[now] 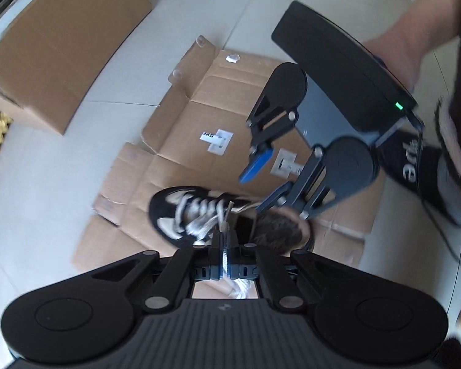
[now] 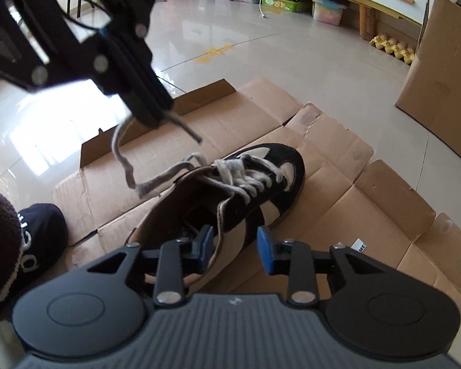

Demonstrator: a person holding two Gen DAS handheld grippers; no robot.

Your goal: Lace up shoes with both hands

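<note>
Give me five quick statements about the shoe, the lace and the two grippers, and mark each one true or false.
1. The left gripper is shut on the lace. True.
2. The shoe lies on bare tile. False: it lies on flattened cardboard.
3. The right gripper has its blue pads clamped on the lace. False: its jaws stand apart either side of the shoe's collar, away from the lace.
4. The lace runs slack from the left gripper down to the shoe. True.
5. The shoe is solid white. False: it is black with cream panels.
</note>
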